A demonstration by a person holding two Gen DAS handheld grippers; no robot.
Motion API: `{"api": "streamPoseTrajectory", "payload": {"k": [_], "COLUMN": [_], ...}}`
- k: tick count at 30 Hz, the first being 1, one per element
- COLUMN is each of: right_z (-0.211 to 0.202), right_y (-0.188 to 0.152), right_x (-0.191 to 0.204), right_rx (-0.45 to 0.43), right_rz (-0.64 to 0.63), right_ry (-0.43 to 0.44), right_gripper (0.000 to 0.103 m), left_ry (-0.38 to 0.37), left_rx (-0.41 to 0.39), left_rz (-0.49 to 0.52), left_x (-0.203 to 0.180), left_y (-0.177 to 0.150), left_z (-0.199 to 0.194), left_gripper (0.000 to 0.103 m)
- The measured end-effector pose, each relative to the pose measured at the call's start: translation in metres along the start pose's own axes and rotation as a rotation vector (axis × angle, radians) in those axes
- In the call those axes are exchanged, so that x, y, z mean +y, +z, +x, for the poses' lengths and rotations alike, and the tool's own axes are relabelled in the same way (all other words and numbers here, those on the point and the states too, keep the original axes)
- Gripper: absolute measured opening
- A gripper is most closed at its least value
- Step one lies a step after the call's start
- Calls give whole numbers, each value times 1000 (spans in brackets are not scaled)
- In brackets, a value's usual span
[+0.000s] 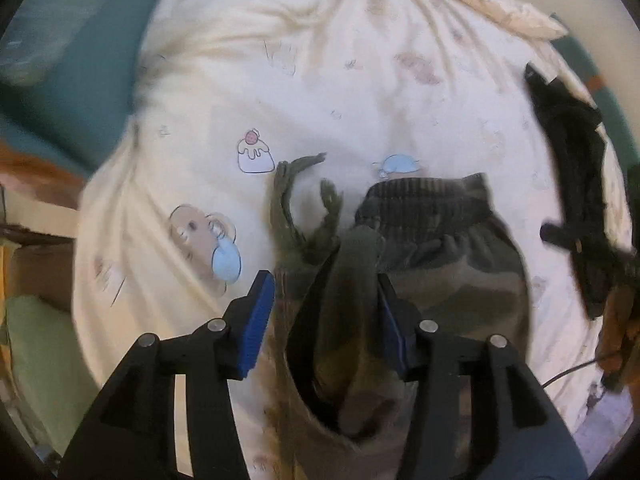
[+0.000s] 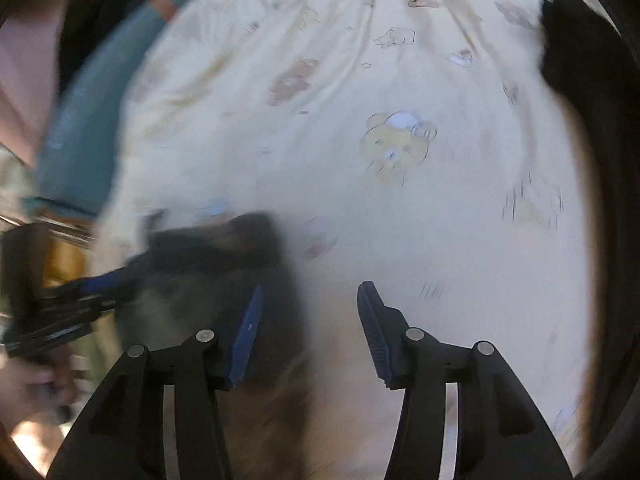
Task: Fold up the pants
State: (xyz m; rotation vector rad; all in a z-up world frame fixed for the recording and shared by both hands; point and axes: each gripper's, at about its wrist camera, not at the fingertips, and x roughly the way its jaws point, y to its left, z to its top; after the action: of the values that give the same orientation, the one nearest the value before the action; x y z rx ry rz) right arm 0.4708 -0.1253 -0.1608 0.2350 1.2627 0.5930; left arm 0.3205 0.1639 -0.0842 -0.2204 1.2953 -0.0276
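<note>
Camouflage pants [image 1: 452, 264] lie on a cream sheet with cartoon prints [image 1: 320, 80]. The ribbed waistband [image 1: 420, 196] points away from me, and two green drawstrings [image 1: 288, 200] trail off to its left. My left gripper [image 1: 324, 316] points down over the pants and is open. A raised fold of the cloth stands between its blue pads [image 1: 258, 320] and leans on the right one. In the right wrist view the pants [image 2: 240, 256] are a blurred dark mass at lower left. My right gripper [image 2: 312, 320] is open just to their right, with nothing gripped. The left gripper [image 2: 80, 296] shows blurred at that view's left edge.
A black garment [image 1: 572, 168] lies on the sheet to the right of the pants and shows in the right wrist view's top corner [image 2: 568, 40]. Teal bedding [image 1: 80, 80] borders the sheet on the left, with a wooden edge [image 1: 32, 176] and something pale green [image 1: 40, 352] beyond it.
</note>
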Motion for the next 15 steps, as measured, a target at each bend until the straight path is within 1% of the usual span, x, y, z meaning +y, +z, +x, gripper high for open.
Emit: {"api": "streamPoseTrajectory", "payload": {"k": [2, 4, 6, 7, 9, 10, 12, 13, 14, 15], "right_z": [-16, -18, -8, -1, 14, 22, 36, 39, 36, 30], "right_y": [-23, -50, -74, -84, -97, -101, -107, -108, -110, -111], "right_x": [11, 25, 34, 37, 40, 38, 28, 19, 13, 5], "right_rx": [7, 45, 100, 126, 151, 161, 169, 163, 141, 113], "right_rz": [17, 35, 58, 67, 74, 88, 130, 147, 156, 170], "right_ry": [96, 199, 285, 310, 309, 298, 293, 261, 218, 150], "right_gripper": [51, 51, 51, 51, 51, 51, 51, 49, 49, 52], "left_ry": [6, -39, -78, -109, -131, -114, -91, -102, -131, -151], "left_rx": [-29, -33, -15, 20, 69, 89, 112, 166, 197, 203], "left_rz": [9, 9, -38, -78, -94, -87, -69, -119, -188, -259], "left_x": [-11, -26, -35, -39, -44, -44, -38, -22, -7, 9], "left_y": [-17, -38, -59, -73, -88, -98, -106, -112, -117, -123], "left_z": [-24, -39, -44, -39, -24, -10, 11, 28, 35, 35], "left_gripper": [46, 46, 46, 46, 46, 46, 46, 46, 44, 40]}}
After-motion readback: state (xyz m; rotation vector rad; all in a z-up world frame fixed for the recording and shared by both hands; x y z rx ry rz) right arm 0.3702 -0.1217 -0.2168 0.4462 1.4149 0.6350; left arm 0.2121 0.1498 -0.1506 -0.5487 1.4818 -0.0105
